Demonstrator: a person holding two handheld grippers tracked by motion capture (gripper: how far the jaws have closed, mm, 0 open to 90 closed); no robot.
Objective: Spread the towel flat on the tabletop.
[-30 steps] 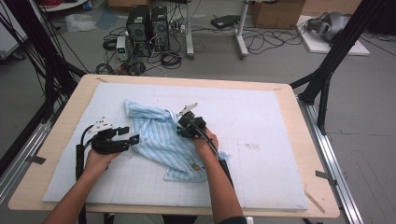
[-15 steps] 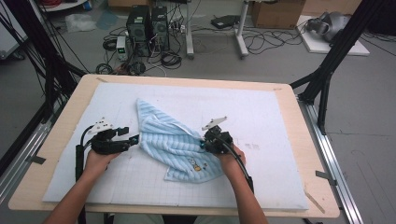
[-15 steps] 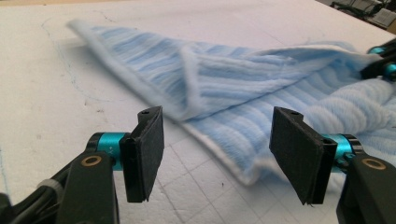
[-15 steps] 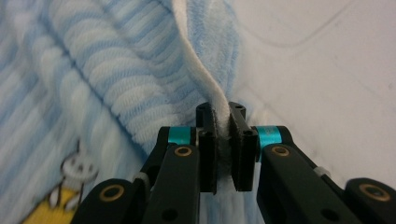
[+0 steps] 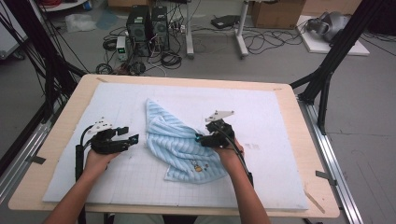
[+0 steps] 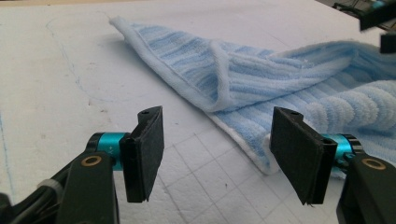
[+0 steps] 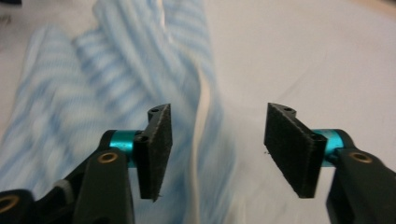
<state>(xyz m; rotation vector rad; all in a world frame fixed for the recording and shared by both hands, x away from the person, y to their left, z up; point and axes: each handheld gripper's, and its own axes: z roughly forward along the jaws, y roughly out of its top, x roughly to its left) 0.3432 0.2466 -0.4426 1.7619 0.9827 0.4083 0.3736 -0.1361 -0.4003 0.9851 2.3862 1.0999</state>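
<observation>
A light-blue striped towel (image 5: 175, 142) lies crumpled and partly folded over on the white gridded mat (image 5: 271, 116). My left gripper (image 5: 134, 139) rests on the mat just left of it, open. In the left gripper view the towel's white-edged hem (image 6: 243, 140) runs up to the right-hand pad, and nothing sits between the jaws (image 6: 217, 154). My right gripper (image 5: 198, 138) hovers over the towel's right side. Its jaws have just been opening, and in the right gripper view (image 7: 217, 149) the towel (image 7: 116, 70) lies blurred under the gap, untouched by the pads.
The mat covers a wooden table (image 5: 63, 121). Black frame posts (image 5: 327, 70) stand at both sides. Computer cases (image 5: 147, 23) and cables lie on the floor beyond the far edge. Bare mat stretches right of the towel.
My right gripper dragged the towel's edge to the right, folding it over, then opened and let go. The left hand stayed put.
</observation>
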